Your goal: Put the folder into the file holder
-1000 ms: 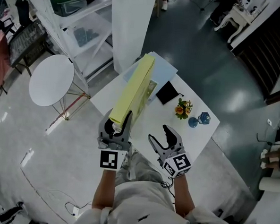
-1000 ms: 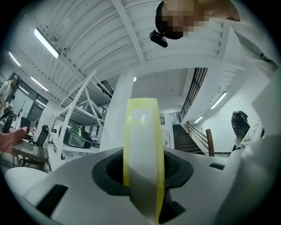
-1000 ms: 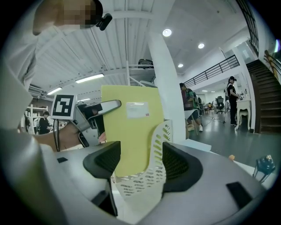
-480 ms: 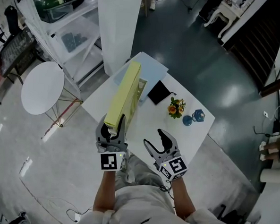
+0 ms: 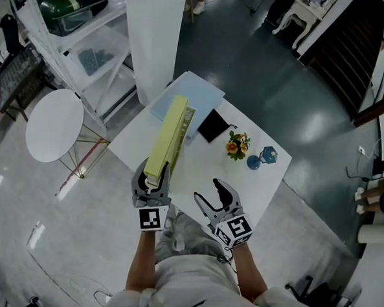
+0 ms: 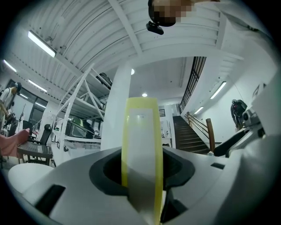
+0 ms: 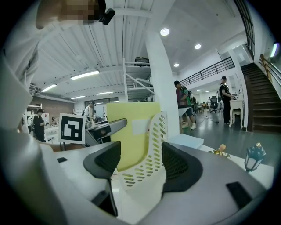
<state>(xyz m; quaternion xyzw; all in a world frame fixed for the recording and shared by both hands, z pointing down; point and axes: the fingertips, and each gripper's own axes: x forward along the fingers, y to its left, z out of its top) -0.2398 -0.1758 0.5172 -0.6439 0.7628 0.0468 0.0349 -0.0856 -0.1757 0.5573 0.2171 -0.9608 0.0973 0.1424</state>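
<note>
A yellow folder (image 5: 167,138) stands on edge in the white perforated file holder (image 5: 188,120) on the white table (image 5: 258,183). My left gripper (image 5: 155,174) is at the folder's near end. Its jaws are opening, with the folder's spine (image 6: 141,145) still between them and a dark gap on each side. My right gripper (image 5: 209,193) hovers open and empty to the right, near the table's front edge. In the right gripper view the file holder (image 7: 151,154) and the folder (image 7: 129,132) stand just beyond the jaws.
On the table there are a light blue sheet (image 5: 189,94), a black notebook (image 5: 213,125), a small flower pot (image 5: 235,146) and a blue ornament (image 5: 260,157). A white pillar (image 5: 151,30) rises behind the table. To the left stand a round white table (image 5: 55,115) and shelving.
The folder has come down from its raised tilt and settled lower in the file holder. The left jaws have eased apart round its spine. The right gripper has kept its opening.
</note>
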